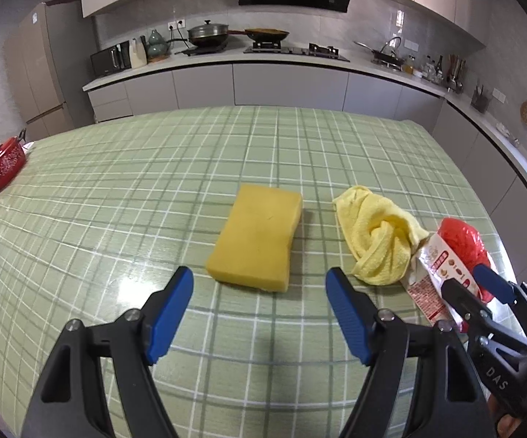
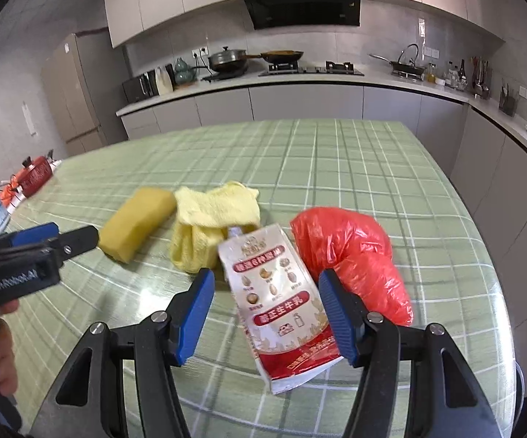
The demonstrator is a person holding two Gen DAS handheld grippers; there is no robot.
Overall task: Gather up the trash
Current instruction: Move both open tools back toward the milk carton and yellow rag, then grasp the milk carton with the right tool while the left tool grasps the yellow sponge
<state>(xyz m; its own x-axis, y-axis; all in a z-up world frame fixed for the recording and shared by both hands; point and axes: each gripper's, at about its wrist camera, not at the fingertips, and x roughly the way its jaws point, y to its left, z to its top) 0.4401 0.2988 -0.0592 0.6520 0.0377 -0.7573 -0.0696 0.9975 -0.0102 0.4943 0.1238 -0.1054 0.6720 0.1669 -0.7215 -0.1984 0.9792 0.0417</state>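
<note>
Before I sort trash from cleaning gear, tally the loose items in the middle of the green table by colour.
Yellow: 2, sponge and cloth
Red: 1, bag
White and red: 1, pouch
Total: 4

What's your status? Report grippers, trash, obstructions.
Left gripper open before the yellow sponge. Right gripper open, straddling the white drink pouch, not gripping. Red plastic bag beside it; yellow cloth touching pouch's top.
</note>
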